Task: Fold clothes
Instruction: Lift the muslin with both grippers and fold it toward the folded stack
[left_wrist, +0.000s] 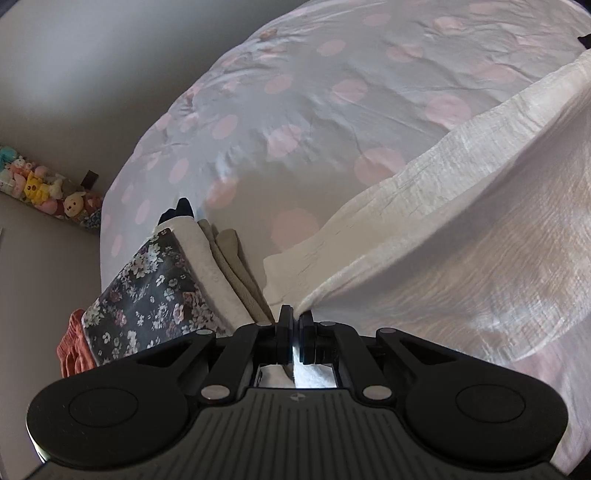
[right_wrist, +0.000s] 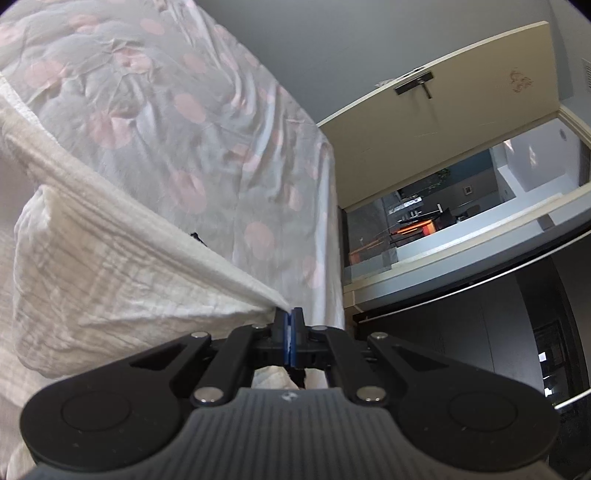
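A cream crinkled garment (left_wrist: 461, 206) hangs stretched above the bed. My left gripper (left_wrist: 294, 314) is shut on one of its corners, with the cloth running off to the right. In the right wrist view the same cream garment (right_wrist: 110, 258) runs off to the left, and my right gripper (right_wrist: 289, 314) is shut on another corner. The cloth is taut between the two grippers and sags below them.
The bed has a pale sheet with pink dots (left_wrist: 295, 92), also in the right wrist view (right_wrist: 177, 110). A stack of folded clothes (left_wrist: 159, 288), floral on top, lies on its left part. Plush toys (left_wrist: 40, 188) sit on a shelf. A door (right_wrist: 461, 122) stands at the right.
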